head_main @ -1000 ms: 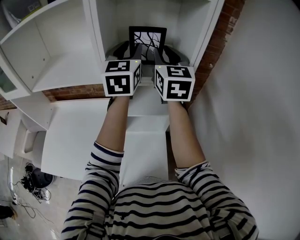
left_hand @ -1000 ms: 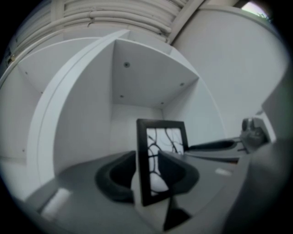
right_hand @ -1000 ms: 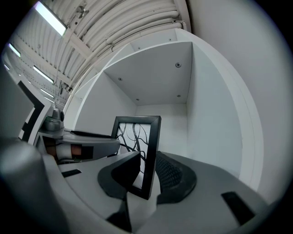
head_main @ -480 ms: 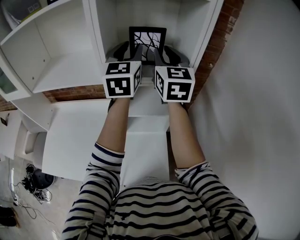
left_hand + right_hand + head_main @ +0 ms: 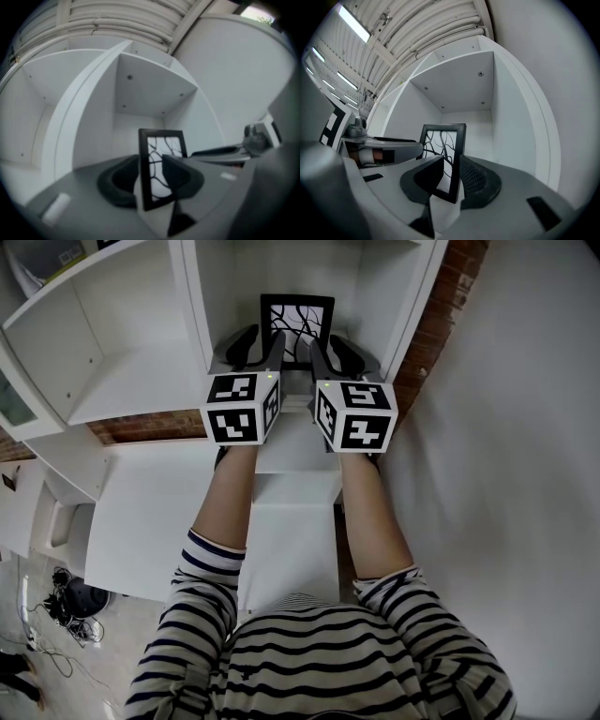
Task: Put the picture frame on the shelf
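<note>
on the shelf (image 5: 377, 298), picture frame (image 5: 297, 320) stands upright facing out; hand-held grippers (image 5: 262, 339) (image 5: 329, 346) spread, unclamped.

white wall (image 5: 506, 427); brick strip (image 5: 427, 334); grey floor (image 5: 103, 652), cables (image 5: 58, 610); strip lights (image 5: 351, 22) overhead

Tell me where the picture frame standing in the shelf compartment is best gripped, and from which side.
Probably best: grip the picture frame by a black vertical side bar, coming in level from the open front of the shelf. It stands upright facing out, so its thin side edges are reachable, while the compartment walls block any sideways approach.
</note>
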Available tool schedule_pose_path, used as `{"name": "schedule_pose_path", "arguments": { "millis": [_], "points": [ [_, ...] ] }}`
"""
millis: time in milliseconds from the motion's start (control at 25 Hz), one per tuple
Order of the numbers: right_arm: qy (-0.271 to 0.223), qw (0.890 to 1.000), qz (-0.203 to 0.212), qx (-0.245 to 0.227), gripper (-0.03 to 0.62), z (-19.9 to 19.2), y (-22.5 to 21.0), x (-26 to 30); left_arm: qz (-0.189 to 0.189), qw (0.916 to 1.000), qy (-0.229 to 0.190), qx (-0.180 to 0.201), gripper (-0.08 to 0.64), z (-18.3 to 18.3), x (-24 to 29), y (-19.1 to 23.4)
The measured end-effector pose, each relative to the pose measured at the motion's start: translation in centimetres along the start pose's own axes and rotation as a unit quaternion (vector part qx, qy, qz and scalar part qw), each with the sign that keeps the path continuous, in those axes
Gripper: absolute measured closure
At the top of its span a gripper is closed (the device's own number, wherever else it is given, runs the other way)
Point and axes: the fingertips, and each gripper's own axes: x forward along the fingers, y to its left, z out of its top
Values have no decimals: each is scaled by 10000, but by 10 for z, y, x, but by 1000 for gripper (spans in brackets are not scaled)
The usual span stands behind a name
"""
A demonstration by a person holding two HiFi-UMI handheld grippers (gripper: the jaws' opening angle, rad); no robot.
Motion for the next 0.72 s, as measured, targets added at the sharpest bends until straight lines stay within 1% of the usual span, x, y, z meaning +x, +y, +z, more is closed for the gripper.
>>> {"name": "schedule_pose_path", "arguments": {
  "millis": [200, 440, 720],
  "points": [
    [-175, 9997, 147, -7, 518, 0, 3, -14, -167, 9996, -236, -55, 419, 2, -15, -8],
    [-183, 9995, 272, -4, 520, -8, 8, -29, -371, 9984, -397, -163, 426, 2, -35, -17],
    [-324, 9981, 526, -76, 522, -8, 22, -56, -570, 9969, -530, -78, 510, 2, -65, -27]
  ]
}}
